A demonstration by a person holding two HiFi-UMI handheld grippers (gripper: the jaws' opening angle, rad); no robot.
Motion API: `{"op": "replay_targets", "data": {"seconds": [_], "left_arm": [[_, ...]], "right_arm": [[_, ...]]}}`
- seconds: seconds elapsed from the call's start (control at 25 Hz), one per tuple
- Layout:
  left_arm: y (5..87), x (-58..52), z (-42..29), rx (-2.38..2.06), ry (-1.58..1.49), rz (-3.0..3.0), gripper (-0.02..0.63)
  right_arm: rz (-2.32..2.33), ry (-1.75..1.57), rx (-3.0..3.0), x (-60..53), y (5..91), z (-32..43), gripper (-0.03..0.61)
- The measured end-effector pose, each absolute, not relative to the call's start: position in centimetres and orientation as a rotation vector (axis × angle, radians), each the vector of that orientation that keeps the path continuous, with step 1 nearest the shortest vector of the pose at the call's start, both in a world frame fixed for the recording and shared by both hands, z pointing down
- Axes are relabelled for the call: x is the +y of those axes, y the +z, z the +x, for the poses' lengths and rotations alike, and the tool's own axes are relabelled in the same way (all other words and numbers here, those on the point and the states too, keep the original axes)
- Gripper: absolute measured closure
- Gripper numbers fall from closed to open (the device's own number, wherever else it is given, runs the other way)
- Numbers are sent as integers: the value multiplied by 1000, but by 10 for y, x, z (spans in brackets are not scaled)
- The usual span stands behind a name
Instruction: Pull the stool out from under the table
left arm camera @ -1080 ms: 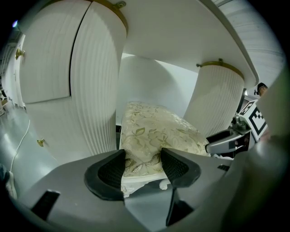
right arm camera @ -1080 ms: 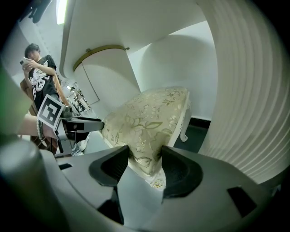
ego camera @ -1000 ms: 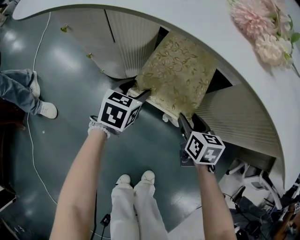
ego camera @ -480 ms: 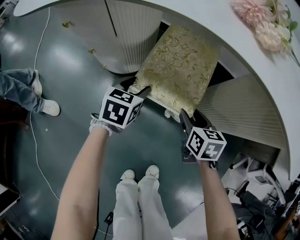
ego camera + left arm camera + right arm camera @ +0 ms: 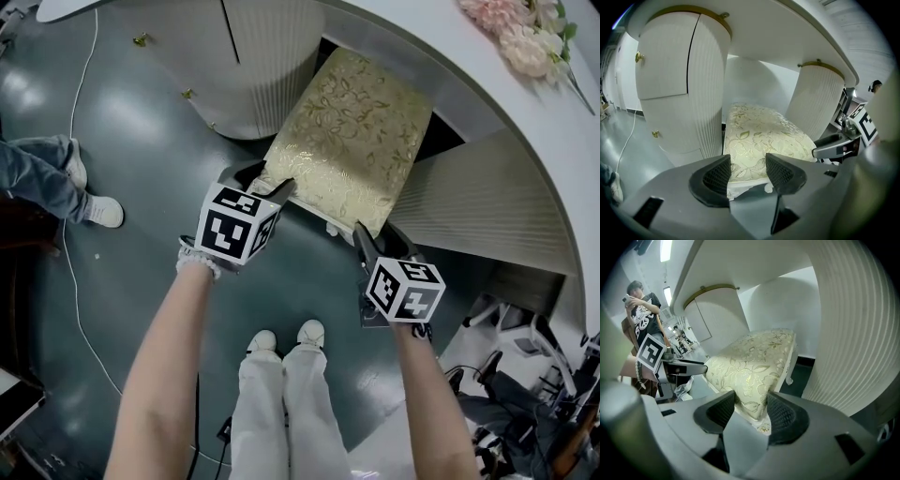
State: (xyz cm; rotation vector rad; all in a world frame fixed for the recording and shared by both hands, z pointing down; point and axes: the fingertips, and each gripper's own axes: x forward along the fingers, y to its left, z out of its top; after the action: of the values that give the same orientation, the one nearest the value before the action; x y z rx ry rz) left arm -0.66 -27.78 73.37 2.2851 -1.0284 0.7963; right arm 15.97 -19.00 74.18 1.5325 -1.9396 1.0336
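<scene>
Now left gripper (image 5: 747, 169) and right gripper (image 5: 750, 411) are clamping stool's (image 5: 347, 141) near corners, jaws just closed wide, for straight pull.

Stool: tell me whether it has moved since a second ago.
Yes. In the head view the stool has slid further out from under the table: more of it shows clear of the table's edge.

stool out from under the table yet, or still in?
Partly out: stool near end is over open floor; far end sits between the pedestals under the tabletop.
</scene>
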Motion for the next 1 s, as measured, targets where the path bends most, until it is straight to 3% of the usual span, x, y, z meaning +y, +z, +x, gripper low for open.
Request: {"op": "replay_targets", "data": {"seconds": [1.0], "left_arm": [[732, -163, -70, -1016, 876, 2216, 364]], "right_arm": [[1399, 1070, -1891, -77, 741, 96, 359]]}}
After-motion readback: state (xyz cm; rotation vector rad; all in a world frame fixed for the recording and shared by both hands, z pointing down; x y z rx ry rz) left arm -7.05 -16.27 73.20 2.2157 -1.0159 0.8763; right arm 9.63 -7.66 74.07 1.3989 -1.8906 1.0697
